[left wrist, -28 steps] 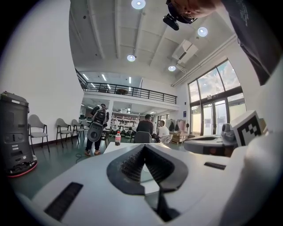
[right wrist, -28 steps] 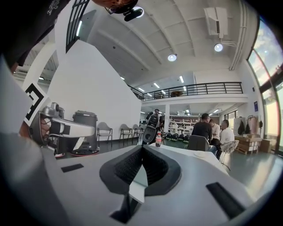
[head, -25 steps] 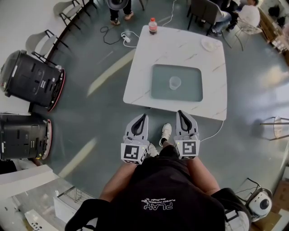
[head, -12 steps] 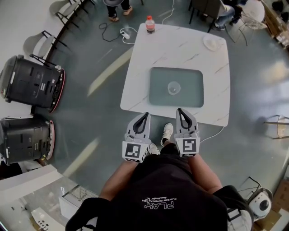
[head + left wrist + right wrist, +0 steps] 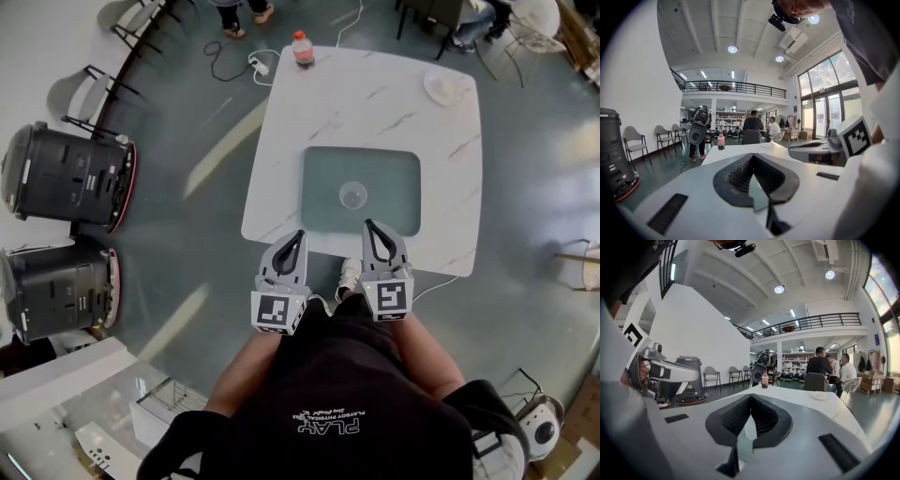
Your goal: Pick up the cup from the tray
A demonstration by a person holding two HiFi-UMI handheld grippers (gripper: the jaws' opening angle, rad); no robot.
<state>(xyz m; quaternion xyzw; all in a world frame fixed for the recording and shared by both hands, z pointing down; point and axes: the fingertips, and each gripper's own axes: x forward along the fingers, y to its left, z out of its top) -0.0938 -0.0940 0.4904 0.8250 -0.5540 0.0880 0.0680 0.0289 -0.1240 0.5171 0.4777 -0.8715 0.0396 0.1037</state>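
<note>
A clear plastic cup [image 5: 353, 195] stands upright near the middle of a grey-green tray [image 5: 321, 207] on the white marble table [image 5: 450, 178]. Both grippers are held side by side at the table's near edge, short of the tray. My left gripper [image 5: 299, 234] is shut with nothing in it, its tips meeting in the left gripper view [image 5: 752, 157]. My right gripper [image 5: 368, 225] is shut and empty too, seen the same way in the right gripper view [image 5: 750, 396]. The cup is hidden behind the jaws in both gripper views.
A red-capped soda bottle [image 5: 302, 47] stands at the table's far left corner, a white plate [image 5: 442, 87] at the far right. Two black round machines [image 5: 70, 176] [image 5: 52, 291] sit on the floor at left. Chairs [image 5: 84, 94] and seated people are beyond the table.
The person has stepped closer to the table; the grippers' tips now reach its near edge. Both grippers stay shut and side by side.
</note>
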